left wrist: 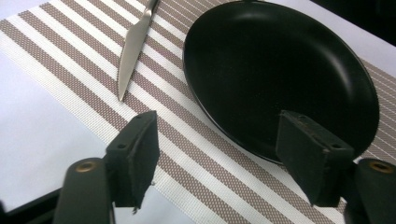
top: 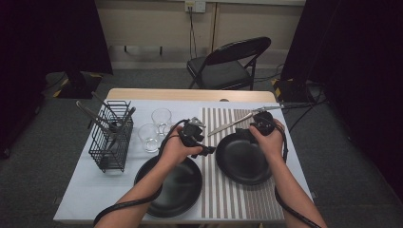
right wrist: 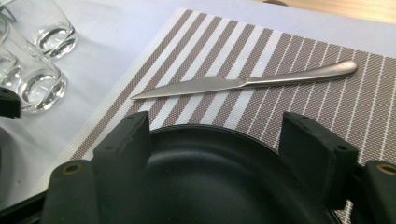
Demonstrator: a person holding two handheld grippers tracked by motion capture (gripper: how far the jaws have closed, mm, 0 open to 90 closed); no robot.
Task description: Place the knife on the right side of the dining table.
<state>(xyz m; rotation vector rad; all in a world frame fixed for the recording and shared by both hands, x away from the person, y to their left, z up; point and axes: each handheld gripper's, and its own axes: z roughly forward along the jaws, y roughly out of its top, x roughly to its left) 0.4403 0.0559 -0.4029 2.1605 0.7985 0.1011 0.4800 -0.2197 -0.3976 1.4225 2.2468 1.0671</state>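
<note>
Just then, both pairs of my jaws stood released over the striped mat (left wrist: 70, 51).

My left gripper (left wrist: 217, 161) gripped nothing; the black plate (left wrist: 280, 74) lay ahead, its near rim beside my right-hand jaw, the knife (left wrist: 133, 51) beyond my left-hand jaw. My right gripper (right wrist: 215, 154) hung slack above that plate's far rim, knife (right wrist: 243, 83) lying crosswise just past it, glasses (right wrist: 39, 60) off left.

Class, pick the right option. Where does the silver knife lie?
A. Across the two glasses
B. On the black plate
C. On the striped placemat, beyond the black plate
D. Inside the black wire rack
C: the knife lies flat on the striped placemat, just past the rim of the black plate, touching neither it nor the glasses.
</note>
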